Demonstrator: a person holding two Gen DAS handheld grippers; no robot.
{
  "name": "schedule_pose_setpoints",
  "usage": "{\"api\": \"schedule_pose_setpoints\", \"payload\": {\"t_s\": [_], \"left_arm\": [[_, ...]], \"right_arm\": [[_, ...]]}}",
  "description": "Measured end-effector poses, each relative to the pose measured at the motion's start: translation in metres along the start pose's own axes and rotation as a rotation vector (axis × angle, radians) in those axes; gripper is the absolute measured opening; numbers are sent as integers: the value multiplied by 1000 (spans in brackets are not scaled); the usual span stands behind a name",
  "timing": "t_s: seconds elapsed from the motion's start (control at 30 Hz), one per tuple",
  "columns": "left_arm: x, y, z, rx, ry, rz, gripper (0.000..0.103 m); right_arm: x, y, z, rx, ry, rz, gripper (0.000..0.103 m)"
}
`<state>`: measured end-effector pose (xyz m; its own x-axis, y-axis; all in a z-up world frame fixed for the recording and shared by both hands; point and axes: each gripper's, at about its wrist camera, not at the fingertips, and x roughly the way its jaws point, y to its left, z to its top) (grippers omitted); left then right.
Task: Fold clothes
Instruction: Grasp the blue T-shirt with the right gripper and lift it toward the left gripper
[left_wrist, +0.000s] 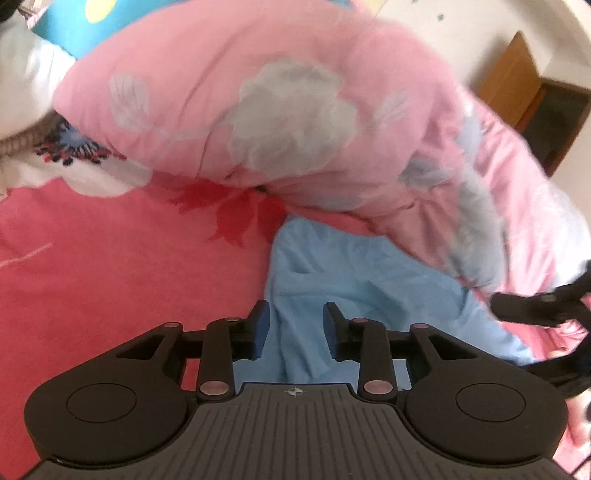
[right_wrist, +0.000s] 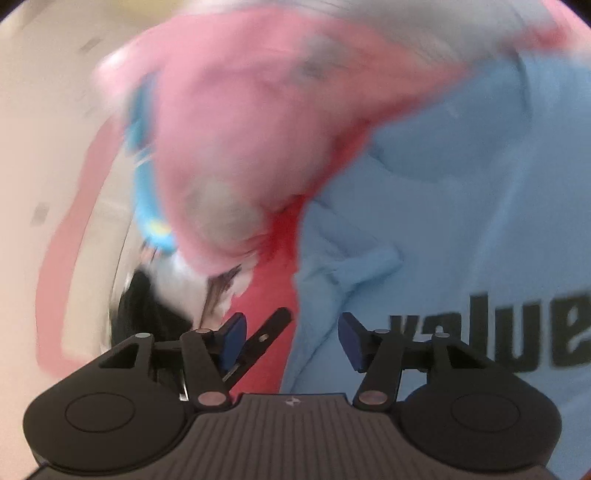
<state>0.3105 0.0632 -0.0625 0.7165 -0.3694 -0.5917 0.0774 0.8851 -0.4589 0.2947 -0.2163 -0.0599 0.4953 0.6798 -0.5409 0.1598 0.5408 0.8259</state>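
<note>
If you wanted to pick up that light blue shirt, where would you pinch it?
Probably the raised crease of the light blue shirt directly ahead of the left gripper, coming straight forward and down. That fold stands up between the open jaws, so there is a ridge to pinch; the flatter cloth offers less.

Both wrist views close, share blue shirt (left_wrist: 332, 266) on bed.
</note>
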Motion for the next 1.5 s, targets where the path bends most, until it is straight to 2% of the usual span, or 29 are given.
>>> {"api": "schedule_pose_setpoints", "payload": {"t_s": [0.07,0.13,0.27,0.37,0.43,0.5,0.6,0.67,0.73,0.77,0.83,0.87,0.9,0.97,1.03,1.1,1.2,1.33,1.5], "left_arm": [[2,-4,-2,27,-3,1,31],[3,-8,-4,57,-10,2,31],[5,-16,-9,117,-25,4,27],[6,-22,-13,162,-36,5,14],[2,-25,-16,185,-52,6,7],[-4,-28,-17,217,-80,-3,5],[-15,-36,-24,284,-93,-54,4],[-21,-41,-31,331,-86,-86,4],[-25,-45,-40,381,-59,-114,4],[-27,-44,-42,378,-53,-115,5],[-31,-38,-45,360,-44,-111,5],[-34,-36,-47,350,-40,-109,5],[-36,-33,-49,341,-36,-107,5],[-40,-28,-52,322,-28,-103,5],[-43,-18,-51,283,-37,-100,5],[-43,-10,-49,243,-35,-99,5],[-39,-1,-48,205,-25,-83,6],[-34,10,-46,155,-11,-61,6],[-28,25,-44,92,6,-34,8]], "right_arm": [[24,-28,11,164,22,26,59],[41,-44,19,246,32,53,59],[62,-49,30,242,33,85,55],[65,-41,33,189,-2,86,38],[66,-34,37,145,-22,91,21],[67,-25,42,97,-40,102,16],[58,1,44,-89,-93,115,15],[48,21,39,-306,-157,82,15],[42,26,35,-430,-182,18,18],[41,23,34,-450,-186,-53,20],[41,11,38,-426,-187,-215,43],[39,2,42,-377,-187,-280,43],[35,-6,44,-333,-191,-306,43],[24,-11,44,-295,-204,-279,43],[17,1,37,-341,-217,-247,43],[22,25,28,-451,-194,-221,44],[46,59,13,-666,-83,-208,44],[97,88,-14,-930,15,-265,44],[145,89,-31,-1064,100,-364,44]]}}
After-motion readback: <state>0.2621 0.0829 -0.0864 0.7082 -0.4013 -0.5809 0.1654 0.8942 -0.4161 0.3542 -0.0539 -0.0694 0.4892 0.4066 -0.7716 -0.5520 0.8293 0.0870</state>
